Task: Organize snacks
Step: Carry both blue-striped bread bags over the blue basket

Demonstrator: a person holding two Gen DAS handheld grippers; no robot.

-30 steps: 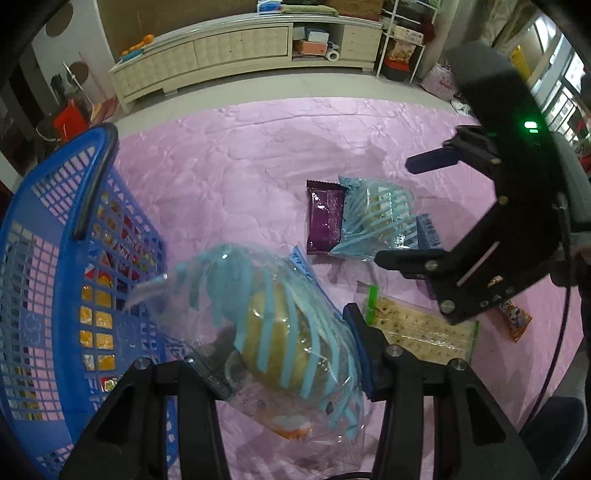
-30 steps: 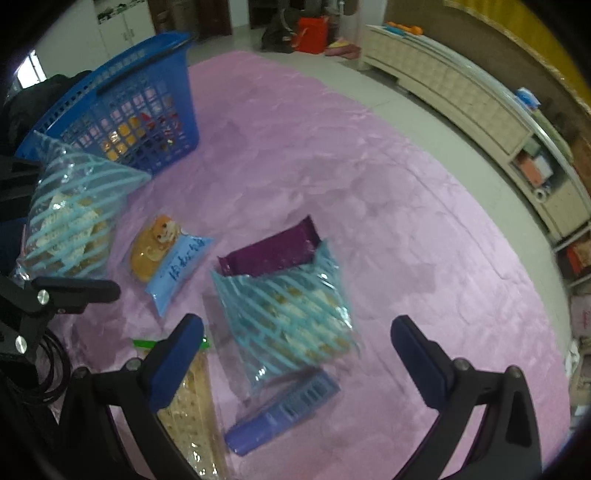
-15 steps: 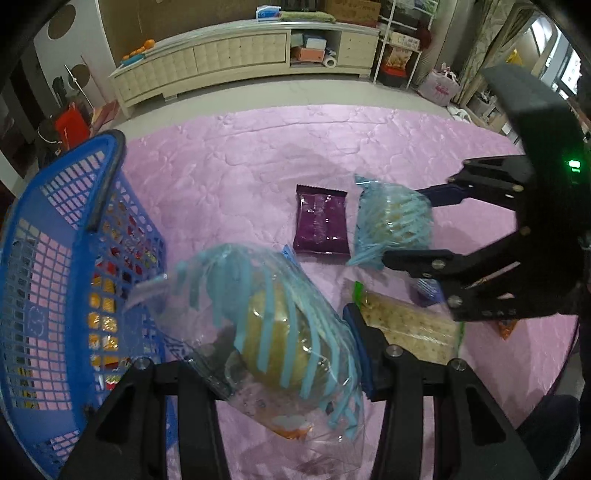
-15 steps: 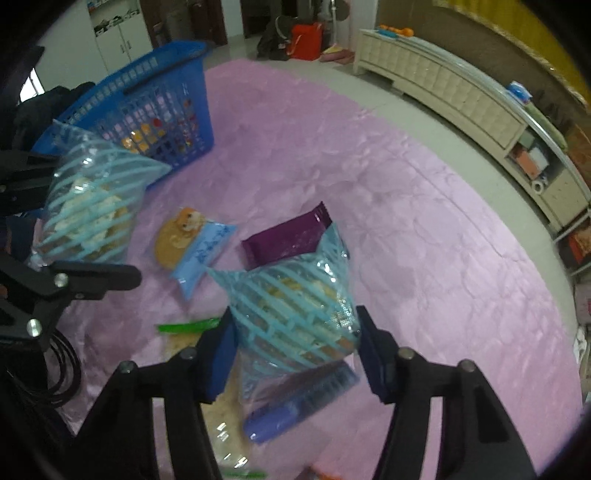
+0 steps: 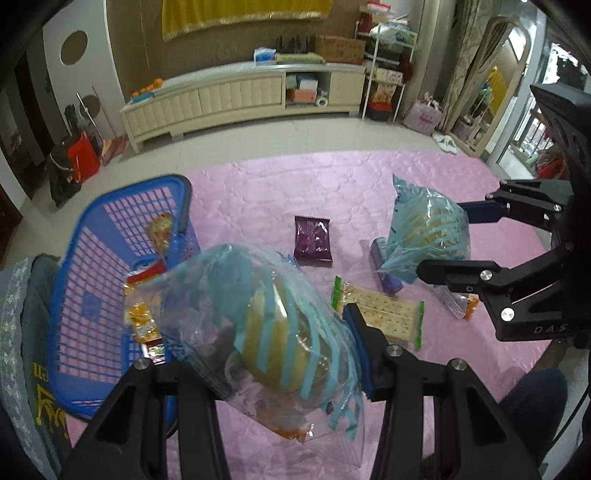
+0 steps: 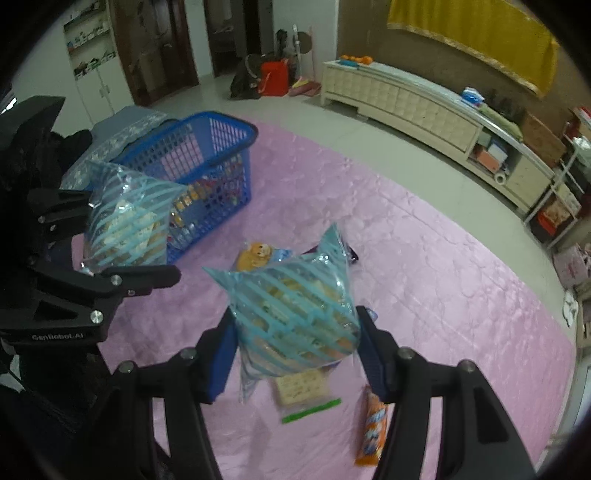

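While raised, left gripper (image 5: 273,332) clamping striped bag (image 5: 266,317), right gripper (image 6: 295,343) clamping another (image 6: 295,314)

A pink quilted cover (image 5: 332,184) spreads over the foreground, with pale tiled floor (image 5: 258,136) beyond it. Along the far brown wall stands a long, low cream cabinet (image 5: 236,96) with open cubbies, under a yellow fringed cloth (image 5: 243,13) hung above it, and a white wire shelf rack (image 5: 388,70) stands beside the cabinet's end. A red bag (image 6: 275,77) sits on the floor near dark wooden doors (image 6: 155,48), and daylight comes through glazing at the right edge (image 5: 524,122).
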